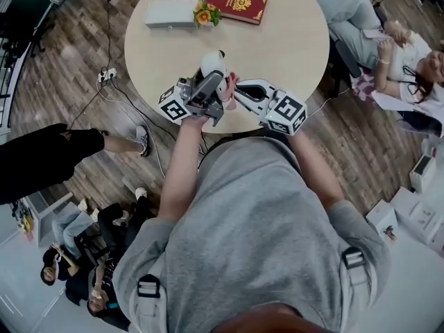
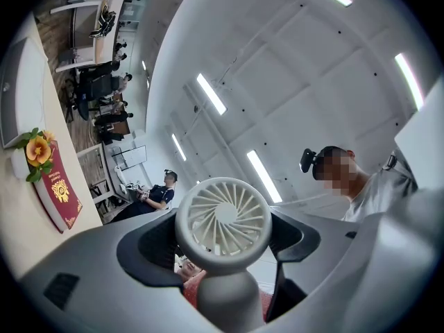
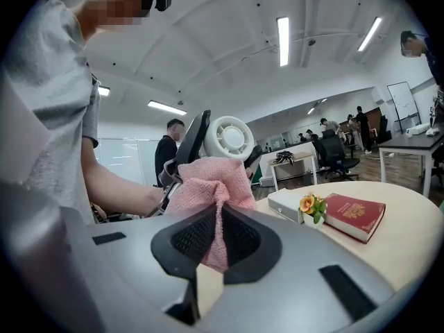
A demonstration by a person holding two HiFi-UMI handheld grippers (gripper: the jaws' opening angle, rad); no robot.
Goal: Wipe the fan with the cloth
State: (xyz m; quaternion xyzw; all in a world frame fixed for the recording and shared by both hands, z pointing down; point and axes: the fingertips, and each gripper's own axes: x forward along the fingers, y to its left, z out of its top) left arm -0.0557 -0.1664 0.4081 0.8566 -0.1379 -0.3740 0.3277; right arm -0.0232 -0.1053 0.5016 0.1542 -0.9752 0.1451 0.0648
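Observation:
A small white hand fan is held up over the near edge of the round table. My left gripper is shut on it. In the left gripper view the fan's round grille faces the camera, and its handle stands between the jaws of the left gripper. My right gripper is shut on a pink cloth. The cloth bunches out of the right gripper and presses against the fan from below. A bit of the pink cloth shows behind the handle.
At the table's far side lie a red book, a white box and a small pot of orange flowers. A seated person is at the right. Someone's legs and cables are on the floor to the left.

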